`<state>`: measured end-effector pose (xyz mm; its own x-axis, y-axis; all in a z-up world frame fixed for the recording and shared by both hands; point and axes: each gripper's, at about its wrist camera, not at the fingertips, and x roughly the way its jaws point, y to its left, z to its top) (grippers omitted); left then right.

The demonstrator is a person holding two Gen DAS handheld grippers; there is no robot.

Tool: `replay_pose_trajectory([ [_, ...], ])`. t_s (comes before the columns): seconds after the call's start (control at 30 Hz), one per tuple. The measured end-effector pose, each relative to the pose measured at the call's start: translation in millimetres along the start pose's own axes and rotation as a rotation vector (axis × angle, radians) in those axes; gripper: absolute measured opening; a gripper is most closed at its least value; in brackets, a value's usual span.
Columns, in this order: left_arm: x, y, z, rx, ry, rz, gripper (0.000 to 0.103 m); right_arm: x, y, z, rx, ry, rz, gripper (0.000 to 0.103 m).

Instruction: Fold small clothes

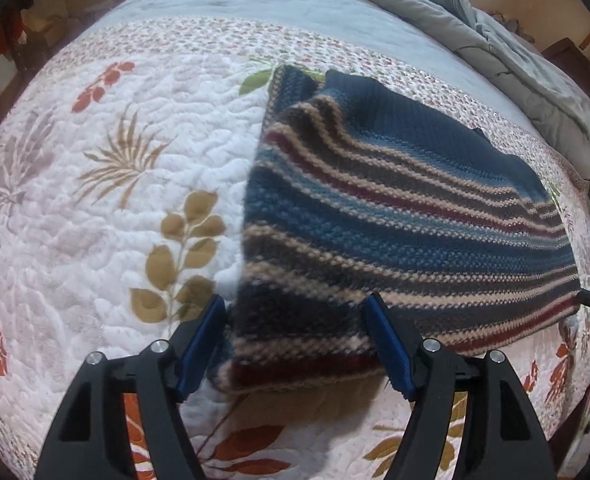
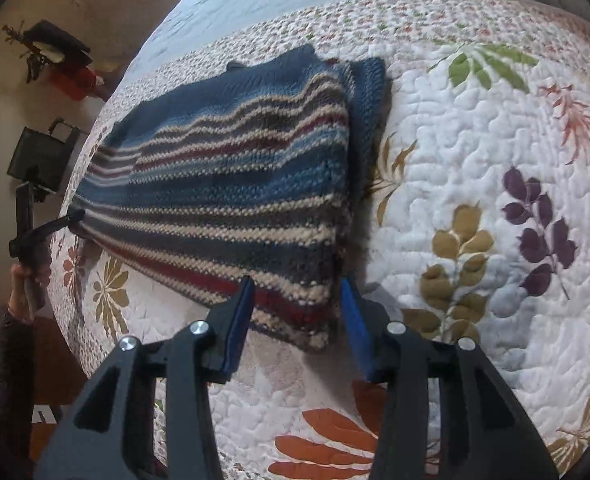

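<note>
Nearest the lens in the left wrist view, the left gripper (image 1: 295, 322) hangs over the near left corner of a striped sweater (image 1: 395, 216), its blue pads (image 1: 199, 344) standing wide; the corner lies between them, but neither pad presses the knit. In the right wrist view the right gripper (image 2: 297, 302) sits at the opposite near corner, its fingers (image 2: 355, 320) set narrower and straddling the hem, with slivers of gap on both sides, so nothing appears to be held.

The sweater lies flat on a floral quilt (image 2: 475, 160), already doubled along its right edge, where a plain blue layer shows from under the striped one. Its far end, a plain blue band, reaches toward the patterned border of the quilt. Beyond that, a grey duvet (image 1: 495, 40) is bunched at the back of the bed.

The step in hand looks like taking the near hem to carry it over the far end. To do it well, each gripper should likely drop onto its corner and pinch all layers together, close to the edge; both should then lift evenly and travel at the same pace, so the stripes stay parallel and the hem lands square on the blue band. A grip on the top layer alone risks pulling open the side fold.
</note>
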<state>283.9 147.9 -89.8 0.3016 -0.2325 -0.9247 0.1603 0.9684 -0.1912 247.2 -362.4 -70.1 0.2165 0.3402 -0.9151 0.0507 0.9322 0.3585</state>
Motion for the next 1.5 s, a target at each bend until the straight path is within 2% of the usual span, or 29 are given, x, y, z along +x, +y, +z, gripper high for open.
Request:
replay_pose_trajectory([
  [0.13, 2, -10, -1, 0.046, 0.003, -0.014, 0.076, 8, 3, -1, -0.01, 0.027, 0.074, 0.034],
  [0.17, 0, -12, -2, 0.068, 0.003, -0.056, 0.076, 8, 5, -3, -0.027, 0.031, 0.079, 0.029],
  [0.2, -2, -13, -2, 0.075, -0.002, -0.067, 0.074, 5, 7, -4, -0.041, 0.031, 0.083, 0.013],
  [0.23, -5, -15, -4, 0.091, -0.015, -0.078, 0.071, 4, 9, -6, -0.055, 0.027, 0.086, 0.009],
  [0.27, -6, -18, -5, 0.112, -0.02, -0.066, 0.05, 0, 11, -8, -0.071, 0.018, 0.081, 0.009],
  [0.3, -3, -19, -6, 0.124, -0.01, -0.036, 0.019, -1, 12, -9, -0.082, 0.009, 0.069, 0.009],
  [0.33, 5, -18, -6, 0.127, 0.024, 0.002, 0.011, -1, 12, -10, -0.088, 0.008, 0.044, 0.009],
  [0.43, 23, -9, -8, 0.089, 0.061, 0.009, 0.012, 18, -3, -14, -0.067, 0.073, -0.084, 0.008],
  [0.53, 22, -6, -9, 0.06, 0.05, -0.013, 0.013, 24, -11, -18, -0.037, 0.072, -0.049, 0.008],
  [0.63, 14, -5, -12, 0.066, 0.058, -0.029, 0.03, 16, -8, -20, -0.049, 0.054, -0.035, 0.016],
  [0.67, 9, -2, -11, 0.053, 0.062, -0.052, 0.046, 12, -8, -20, -0.035, 0.05, -0.023, 0.024],
  [0.7, 2, 3, -10, 0.028, 0.061, -0.094, 0.06, 8, -9, -19, -0.026, 0.045, -0.017, 0.048],
  [0.77, -10, 15, -7, -0.001, 0.037, -0.12, 0.066, -6, -11, -18, -0.01, 0.004, -0.008, 0.067],
  [0.87, -23, 29, 2, -0.016, -0.001, -0.083, 0.074, -19, -18, -10, 0.017, -0.038, 0.022, 0.072],
  [0.93, -19, 36, 9, -0.029, 0.016, -0.084, 0.081, -18, -24, -3, 0.038, -0.042, 0.032, 0.072],
  [1.0, -7, 41, 16, -0.049, 0.053, -0.091, 0.081, -10, -30, 4, 0.051, -0.018, 0.032, 0.073],
  [1.07, 2, 43, 16, -0.07, 0.068, -0.143, 0.081, 1, -34, 8, 0.062, 0.005, 0.044, 0.073],
  [1.13, 13, 37, 22, -0.095, 0.083, -0.229, 0.081, 11, -38, 10, 0.086, 0.023, 0.083, 0.073],
  [1.2, 24, 31, 24, -0.112, 0.103, -0.266, 0.082, 21, -38, 9, 0.095, 0.042, 0.121, 0.073],
  [1.33, 43, 8, 23, -0.033, 0.125, -0.202, 0.086, 37, -37, 9, 0.099, 0.059, 0.168, 0.074],
  [1.37, 45, 4, 24, -0.018, 0.126, -0.191, 0.086, 38, -36, 9, 0.096, 0.059, 0.185, 0.07],
  [1.4, 45, -2, 23, 0.002, 0.126, -0.181, 0.085, 39, -34, 10, 0.091, 0.058, 0.197, 0.06],
  [1.43, 45, -8, 22, 0.025, 0.123, -0.169, 0.083, 41, -32, 11, 0.087, 0.064, 0.229, 0.058],
  [1.47, 45, -14, 21, 0.043, 0.122, -0.157, 0.072, 45, -29, 12, 0.089, 0.071, 0.235, 0.054],
  [1.5, 45, -17, 19, 0.047, 0.121, -0.145, 0.063, 48, -27, 12, 0.084, 0.074, 0.22, 0.046],
])
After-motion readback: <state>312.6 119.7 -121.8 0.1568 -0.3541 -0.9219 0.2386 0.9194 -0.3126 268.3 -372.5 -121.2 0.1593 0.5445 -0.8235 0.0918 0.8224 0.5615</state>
